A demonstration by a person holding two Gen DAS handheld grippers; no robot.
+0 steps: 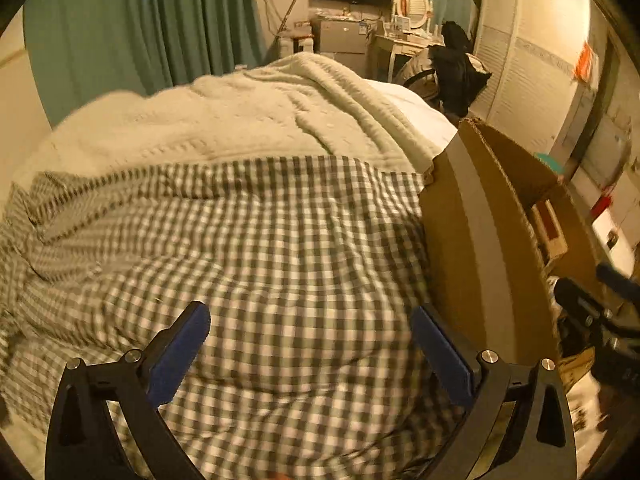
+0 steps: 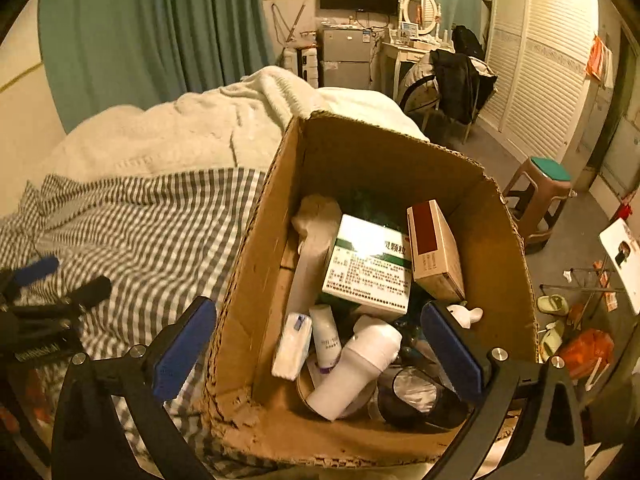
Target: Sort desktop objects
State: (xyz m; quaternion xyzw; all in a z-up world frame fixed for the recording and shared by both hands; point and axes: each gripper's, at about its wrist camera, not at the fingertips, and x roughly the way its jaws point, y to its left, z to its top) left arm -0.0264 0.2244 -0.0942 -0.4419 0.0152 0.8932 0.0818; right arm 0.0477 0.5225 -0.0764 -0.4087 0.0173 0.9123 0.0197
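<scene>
Both tools gape wide with nothing between their blue pads: the left gripper point(image 1: 310, 350) hangs over the checked bedspread point(image 1: 248, 240), the right gripper point(image 2: 320, 350) over the open cardboard box point(image 2: 256, 264) at the bed's right edge. Inside the box lie a white bottle point(image 2: 356, 364), a small tube point(image 2: 326, 334), a green-and-white carton point(image 2: 370, 266) and a red-topped carton point(image 2: 434, 248). Farther off lies a cream blanket point(image 1: 260, 120).

Rough, frayed brown corrugated cardboard box point(image 2: 256, 264) on soft grey-and-white checked cotton bedcover point(image 1: 248, 248), beside a fluffy cream knitted blanket point(image 1: 240, 120), holding a smooth matt white plastic bottle point(image 2: 356, 368) and glossy paper carton point(image 2: 368, 268).
</scene>
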